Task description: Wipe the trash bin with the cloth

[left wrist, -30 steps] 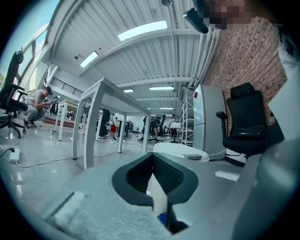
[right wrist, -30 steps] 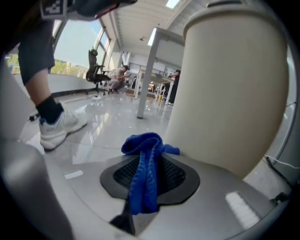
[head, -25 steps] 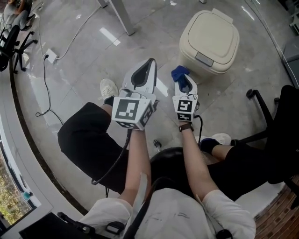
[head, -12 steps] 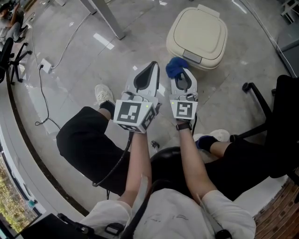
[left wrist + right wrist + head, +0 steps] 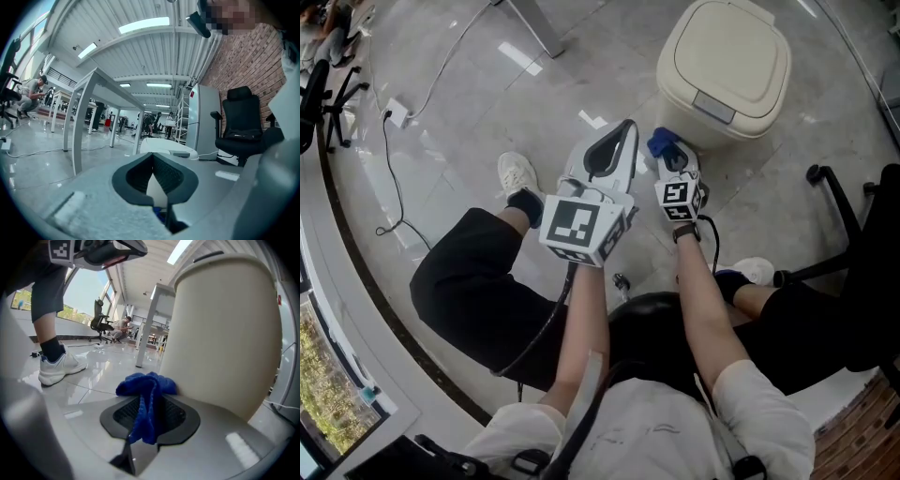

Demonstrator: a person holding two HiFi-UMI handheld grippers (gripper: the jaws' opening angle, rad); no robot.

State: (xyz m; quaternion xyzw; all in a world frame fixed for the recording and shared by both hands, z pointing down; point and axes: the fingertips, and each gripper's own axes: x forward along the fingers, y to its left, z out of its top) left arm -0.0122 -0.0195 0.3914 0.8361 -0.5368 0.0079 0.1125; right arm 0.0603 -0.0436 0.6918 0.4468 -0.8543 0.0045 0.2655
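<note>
Tightly bunched, the blue cloth [image 5: 146, 389] touches the beige trash bin [image 5: 225, 333].

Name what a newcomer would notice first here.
The blue cloth clamped in the right gripper stands out, pressed to the side of the cream bin. The bin stands on the glossy floor, its lid closed. The left gripper is shut and empty.
</note>
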